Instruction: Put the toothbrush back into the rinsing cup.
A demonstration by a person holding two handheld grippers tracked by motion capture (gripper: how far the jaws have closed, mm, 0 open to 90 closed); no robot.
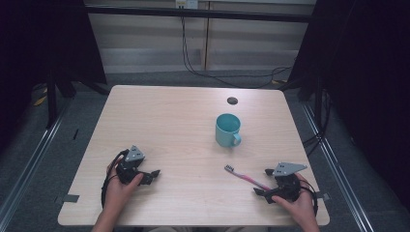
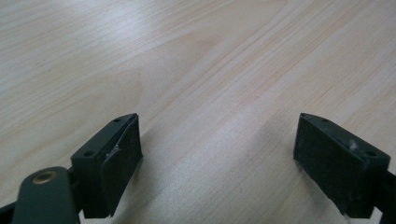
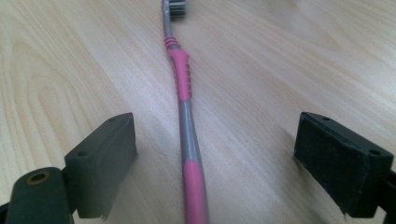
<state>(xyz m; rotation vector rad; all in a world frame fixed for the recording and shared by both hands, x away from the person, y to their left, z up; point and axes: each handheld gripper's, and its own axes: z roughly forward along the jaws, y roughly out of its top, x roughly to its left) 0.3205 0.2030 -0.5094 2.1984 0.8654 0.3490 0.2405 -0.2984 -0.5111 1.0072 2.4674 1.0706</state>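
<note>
A pink and grey toothbrush [image 1: 244,177] lies flat on the wooden table [image 1: 169,125], bristle head toward the table's middle. My right gripper [image 1: 265,181] rests at the near right, open, its jaws standing either side of the handle without touching it. In the right gripper view the toothbrush [image 3: 186,116] runs straight up between the two jaws of the right gripper [image 3: 215,163]. A teal mug [image 1: 227,130] stands upright behind it, handle toward the near side. My left gripper [image 1: 153,175] rests at the near left, open, and nothing lies between the jaws of the left gripper [image 2: 217,161].
A small dark round grommet [image 1: 232,100] sits in the table near the far edge. Cables [image 1: 193,63] run along the floor behind the table. Black frame posts stand to the left and right.
</note>
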